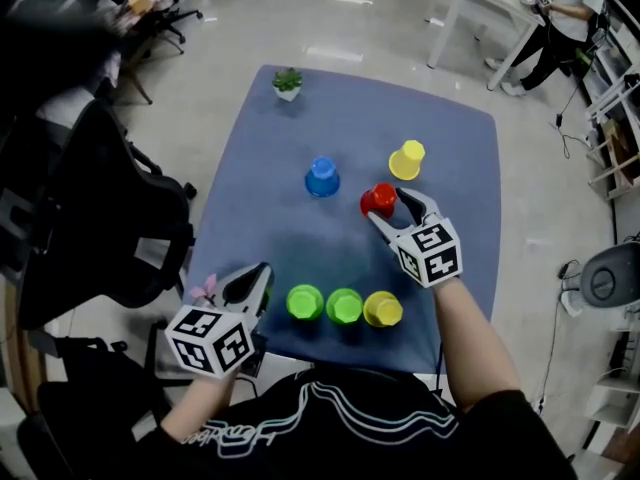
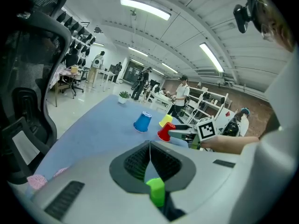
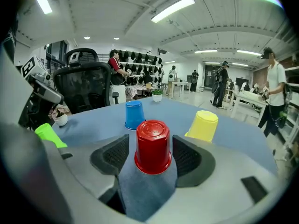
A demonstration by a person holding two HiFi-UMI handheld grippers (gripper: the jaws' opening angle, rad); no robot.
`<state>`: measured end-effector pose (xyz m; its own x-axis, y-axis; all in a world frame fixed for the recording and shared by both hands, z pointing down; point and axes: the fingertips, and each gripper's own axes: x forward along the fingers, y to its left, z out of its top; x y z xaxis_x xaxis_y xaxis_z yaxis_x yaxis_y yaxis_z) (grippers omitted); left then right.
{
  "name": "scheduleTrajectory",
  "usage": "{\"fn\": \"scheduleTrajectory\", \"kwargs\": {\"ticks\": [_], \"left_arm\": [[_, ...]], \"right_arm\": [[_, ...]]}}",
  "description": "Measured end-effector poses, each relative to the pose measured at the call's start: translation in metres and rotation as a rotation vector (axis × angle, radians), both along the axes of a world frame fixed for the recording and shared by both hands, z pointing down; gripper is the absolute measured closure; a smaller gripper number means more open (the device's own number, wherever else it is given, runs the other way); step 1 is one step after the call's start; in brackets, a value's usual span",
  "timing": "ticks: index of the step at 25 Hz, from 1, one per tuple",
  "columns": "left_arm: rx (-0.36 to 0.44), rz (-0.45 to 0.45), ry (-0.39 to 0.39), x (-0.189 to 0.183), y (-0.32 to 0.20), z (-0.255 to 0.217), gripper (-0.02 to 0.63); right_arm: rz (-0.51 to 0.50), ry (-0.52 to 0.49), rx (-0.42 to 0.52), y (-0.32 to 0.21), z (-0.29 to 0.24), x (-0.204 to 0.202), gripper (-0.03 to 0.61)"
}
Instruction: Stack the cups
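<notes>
Right hand-held gripper (image 3: 151, 152) is spread wide around the red cup (image 3: 153, 146). One jaw sits on each side of it, and I can see a sliver of blue cloth between the cup and each pad, so it's not pinching. The cup stands upside down on the bench (image 1: 270, 218), around 3 o'clock from the middle of the cloth.

From the red one, the blue cup (image 1: 322, 177) is at about 10 o'clock and the yellow cup (image 1: 407, 159) at about 1 o'clock. Both are upside down too, and each stands apart from the others.

Along the 6 o'clock edge there's a tight row of two green cups (image 1: 305, 302) and a second yellow cup (image 1: 383, 309) on the right end, sitting just beside each other.

Left hand-held gripper (image 2: 150, 146) has its jaws pressed together with nothing between them. It hovers off the 7 o'clock corner of the bench, well away from the red cup. A little pink flower (image 1: 205, 289) sits just at its 9 o'clock side.

Way out at the 12 o'clock edge there's a small potted plant (image 1: 288, 83) – and a black office chair (image 1: 100, 218) sits on the floor at 9 o'clock.
</notes>
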<state>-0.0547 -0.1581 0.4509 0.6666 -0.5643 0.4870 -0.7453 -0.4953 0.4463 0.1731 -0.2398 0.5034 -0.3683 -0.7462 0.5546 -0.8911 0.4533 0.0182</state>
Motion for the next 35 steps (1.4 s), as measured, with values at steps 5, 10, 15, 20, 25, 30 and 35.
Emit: {"fn": "scheduleTrajectory", "kwargs": {"ticks": [5, 10, 15, 20, 25, 30, 35], "left_arm": [[-0.003, -0.003, -0.004, 0.000, -0.006, 0.004, 0.588], [-0.007, -0.010, -0.005, 0.002, -0.009, 0.005, 0.588], [-0.004, -0.010, -0.002, 0.002, -0.010, 0.007, 0.588], [-0.005, -0.013, -0.002, 0.001, -0.011, 0.008, 0.588], [-0.003, -0.014, -0.003, 0.000, -0.010, 0.007, 0.588], [-0.001, -0.016, -0.002, -0.003, -0.008, 0.004, 0.588], [0.014, -0.015, 0.008, -0.003, -0.004, -0.002, 0.588]], "right_arm": [[0.003, -0.018, 0.002, -0.008, 0.007, -0.005, 0.275], [0.009, -0.012, 0.006, -0.010, 0.011, -0.002, 0.305], [0.009, -0.010, 0.007, -0.012, 0.012, -0.001, 0.314], [0.005, -0.012, 0.007, -0.012, 0.011, -0.002, 0.316], [0.000, -0.013, 0.018, -0.012, 0.006, -0.004, 0.316], [-0.001, -0.009, 0.035, -0.009, -0.006, -0.006, 0.316], [-0.020, -0.012, 0.066, -0.003, -0.027, -0.015, 0.316]]}}
